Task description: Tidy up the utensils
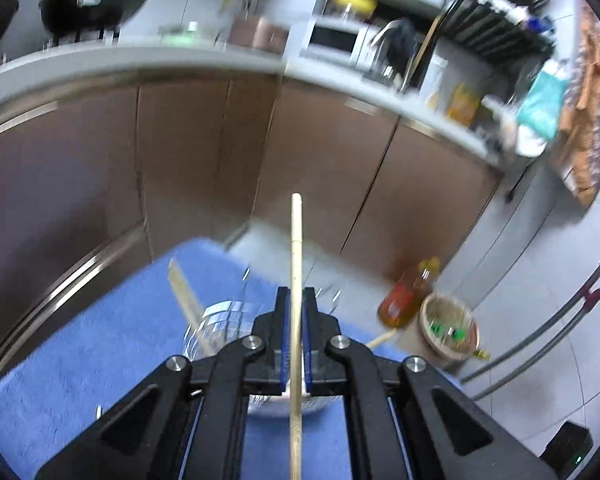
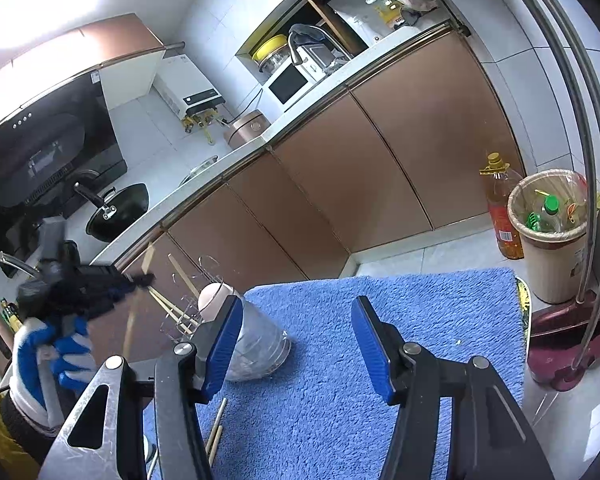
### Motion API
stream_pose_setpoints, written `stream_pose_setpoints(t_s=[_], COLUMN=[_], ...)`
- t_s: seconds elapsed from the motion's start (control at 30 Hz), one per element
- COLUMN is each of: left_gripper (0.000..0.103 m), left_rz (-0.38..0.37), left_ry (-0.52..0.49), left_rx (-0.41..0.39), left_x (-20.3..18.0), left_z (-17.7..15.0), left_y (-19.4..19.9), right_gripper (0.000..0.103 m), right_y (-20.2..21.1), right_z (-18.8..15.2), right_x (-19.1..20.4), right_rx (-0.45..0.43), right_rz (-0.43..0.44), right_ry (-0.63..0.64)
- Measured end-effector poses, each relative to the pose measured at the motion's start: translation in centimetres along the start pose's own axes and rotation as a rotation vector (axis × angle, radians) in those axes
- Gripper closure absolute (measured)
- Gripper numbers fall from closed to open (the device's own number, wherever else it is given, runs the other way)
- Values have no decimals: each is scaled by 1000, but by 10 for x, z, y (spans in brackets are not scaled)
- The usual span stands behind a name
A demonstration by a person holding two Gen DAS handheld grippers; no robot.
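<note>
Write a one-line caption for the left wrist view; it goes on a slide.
Left hand-held gripper shut on a wooden chopstick above a clear holder on the blue mat.

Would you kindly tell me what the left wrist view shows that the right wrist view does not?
Only the left wrist view shows the chopstick clamped between closed pads. Only the right wrist view shows the open right hand-held gripper, loose chopsticks and the range hood. Both show the blue mat, clear holder, oil bottle and bin.

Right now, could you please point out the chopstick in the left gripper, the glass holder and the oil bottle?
chopstick (image 1: 296,264): left wrist view, mid-shaft above the pads.
glass holder (image 2: 260,344): right wrist view, its side wall.
oil bottle (image 2: 505,216): right wrist view, its body.
</note>
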State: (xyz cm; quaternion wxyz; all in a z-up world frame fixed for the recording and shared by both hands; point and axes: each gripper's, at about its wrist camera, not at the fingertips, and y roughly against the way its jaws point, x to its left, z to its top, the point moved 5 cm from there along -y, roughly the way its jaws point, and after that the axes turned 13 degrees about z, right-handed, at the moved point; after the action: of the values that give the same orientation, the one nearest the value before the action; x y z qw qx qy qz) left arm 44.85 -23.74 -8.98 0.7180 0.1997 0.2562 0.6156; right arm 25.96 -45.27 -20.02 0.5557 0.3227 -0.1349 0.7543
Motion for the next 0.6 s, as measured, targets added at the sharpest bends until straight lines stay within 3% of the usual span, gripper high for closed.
stream_pose_setpoints(t_s=[0.13, 0.4, 0.6], left_gripper=[99, 99, 99], left_rz=[17, 8, 56], left_ry=[2, 27, 28], left_rx=[-142, -338, -410], left_x=[-12, -19, -20], left_z=[10, 17, 14], left_y=[10, 1, -19], right_gripper=[48, 47, 47], right_y=[-4, -9, -13], right_z=[-2, -5, -8], right_x=[2, 1, 1], right_rx=[11, 28, 45], right_rz=[-4, -10, -9], right_ry=[13, 20, 27])
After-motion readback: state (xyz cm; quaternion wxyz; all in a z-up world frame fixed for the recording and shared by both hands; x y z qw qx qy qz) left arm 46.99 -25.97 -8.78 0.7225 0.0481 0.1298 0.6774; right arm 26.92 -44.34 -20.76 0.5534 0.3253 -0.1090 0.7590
